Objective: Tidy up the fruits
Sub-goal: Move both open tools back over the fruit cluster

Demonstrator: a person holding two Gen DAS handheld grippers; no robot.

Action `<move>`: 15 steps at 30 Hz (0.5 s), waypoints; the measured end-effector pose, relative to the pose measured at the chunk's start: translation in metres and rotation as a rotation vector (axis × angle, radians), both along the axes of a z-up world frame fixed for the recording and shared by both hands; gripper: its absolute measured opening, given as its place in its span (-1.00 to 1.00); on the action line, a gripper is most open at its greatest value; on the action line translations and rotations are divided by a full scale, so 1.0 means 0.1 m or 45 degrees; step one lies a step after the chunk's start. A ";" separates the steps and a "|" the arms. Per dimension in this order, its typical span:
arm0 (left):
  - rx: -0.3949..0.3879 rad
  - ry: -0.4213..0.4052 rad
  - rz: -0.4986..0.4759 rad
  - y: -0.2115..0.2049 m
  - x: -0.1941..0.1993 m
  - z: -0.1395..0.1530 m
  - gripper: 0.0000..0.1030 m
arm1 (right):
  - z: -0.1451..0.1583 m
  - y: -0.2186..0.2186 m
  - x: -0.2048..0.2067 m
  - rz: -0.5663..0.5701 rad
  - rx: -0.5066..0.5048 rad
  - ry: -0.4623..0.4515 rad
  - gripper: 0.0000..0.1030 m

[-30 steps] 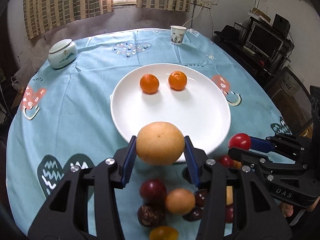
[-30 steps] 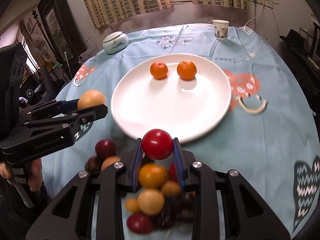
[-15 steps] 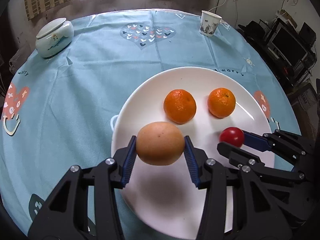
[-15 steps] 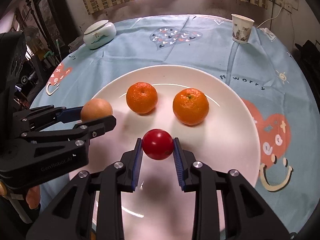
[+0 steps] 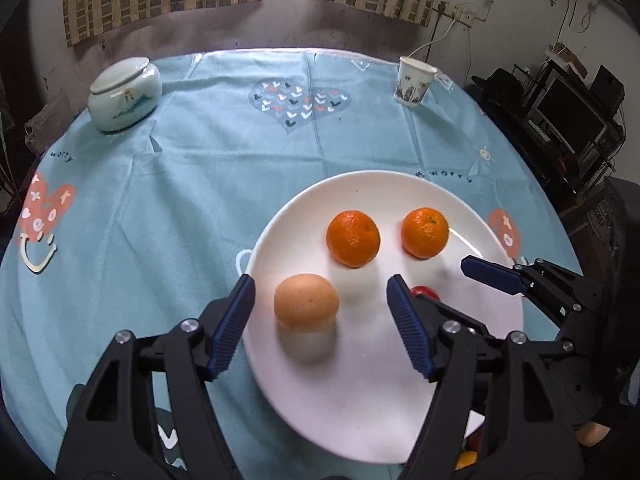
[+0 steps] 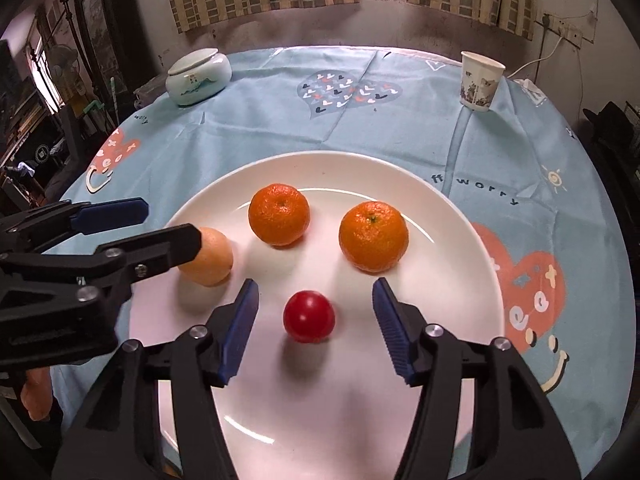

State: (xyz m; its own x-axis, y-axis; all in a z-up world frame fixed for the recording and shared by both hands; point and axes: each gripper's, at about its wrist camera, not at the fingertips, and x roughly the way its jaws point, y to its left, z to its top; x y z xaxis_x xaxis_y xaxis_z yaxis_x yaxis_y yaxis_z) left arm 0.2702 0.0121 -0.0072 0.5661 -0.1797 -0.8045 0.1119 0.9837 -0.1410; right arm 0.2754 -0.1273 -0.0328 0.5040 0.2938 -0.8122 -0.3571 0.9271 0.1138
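A white plate [image 5: 360,408] [image 6: 460,320] lies on the blue tablecloth. Two oranges [image 5: 353,238] [image 5: 425,232] sit at its far side, and both show in the right wrist view [image 6: 279,214] [image 6: 373,236]. A pale yellow-orange fruit [image 5: 306,302] [image 6: 212,258] rests on the plate between the jaws of my open left gripper [image 5: 320,324]. A small red fruit [image 6: 309,316] rests on the plate between the jaws of my open right gripper [image 6: 316,328]; in the left wrist view only its top [image 5: 424,291] shows behind a finger.
A pale lidded ceramic jar [image 5: 124,94] [image 6: 199,76] stands at the far left of the table. A paper cup [image 5: 414,82] [image 6: 480,80] stands at the far right. A few loose fruits [image 5: 468,456] peek out at the plate's near edge.
Both grippers have opened. The pale fruit and the red fruit left the jaws and now rest on the plate.
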 end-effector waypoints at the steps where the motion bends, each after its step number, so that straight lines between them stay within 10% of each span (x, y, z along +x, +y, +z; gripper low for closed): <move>1: -0.010 -0.029 -0.015 0.00 -0.11 0.11 0.37 | 0.06 -0.03 -0.04 -0.014 -0.001 -0.001 0.16; 8: -0.001 -0.242 -0.052 0.05 -1.14 0.56 0.78 | 0.54 -0.30 -0.85 -0.049 0.084 -0.058 0.22; 15: 0.066 -0.265 -0.080 0.02 -1.97 0.23 0.82 | 0.46 -0.46 -1.77 -0.117 0.098 -0.091 0.75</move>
State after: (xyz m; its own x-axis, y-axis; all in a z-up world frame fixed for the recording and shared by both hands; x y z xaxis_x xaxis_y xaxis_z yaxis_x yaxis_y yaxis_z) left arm 0.0730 0.0143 0.0157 0.7097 -0.1810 -0.6809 0.1943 0.9792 -0.0577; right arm 0.0988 -0.1733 0.0135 0.5872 0.3035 -0.7504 -0.2805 0.9459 0.1631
